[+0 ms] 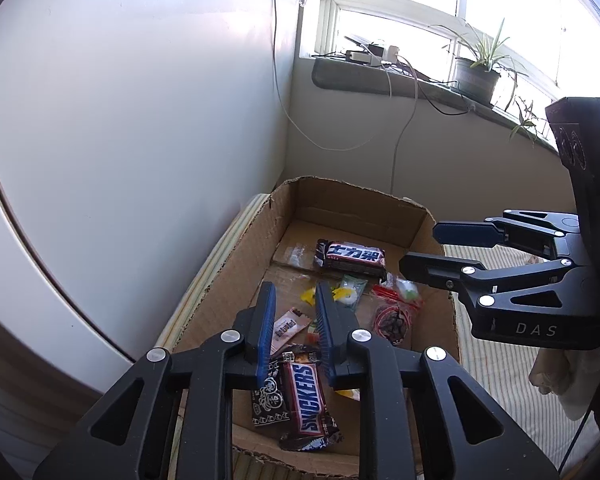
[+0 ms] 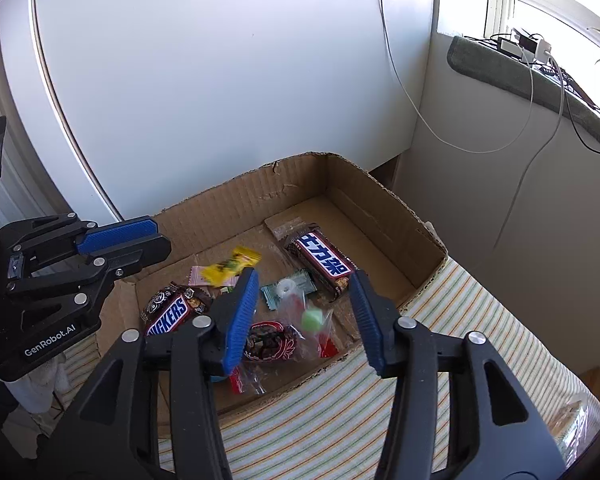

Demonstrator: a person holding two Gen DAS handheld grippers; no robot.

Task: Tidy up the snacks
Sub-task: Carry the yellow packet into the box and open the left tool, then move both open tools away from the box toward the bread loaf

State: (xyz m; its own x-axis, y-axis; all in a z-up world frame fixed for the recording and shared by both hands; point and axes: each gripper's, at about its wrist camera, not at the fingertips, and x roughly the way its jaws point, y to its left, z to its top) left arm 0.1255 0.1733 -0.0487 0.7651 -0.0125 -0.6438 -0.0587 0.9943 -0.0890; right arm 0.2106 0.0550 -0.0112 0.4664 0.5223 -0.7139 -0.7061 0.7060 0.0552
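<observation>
The snacks lay flat inside a shallow cardboard box (image 2: 384,216). A Snickers bar (image 2: 171,314) was near the box's front left corner. A second bar with Chinese letters (image 2: 324,262) lay toward the back wall. Between them were a yellow candy (image 2: 232,266) and small clear packets (image 2: 308,320).

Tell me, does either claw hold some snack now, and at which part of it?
Nothing is held. The left claw and the right claw both hover open above the cardboard box, fingers touching no snack.
</observation>
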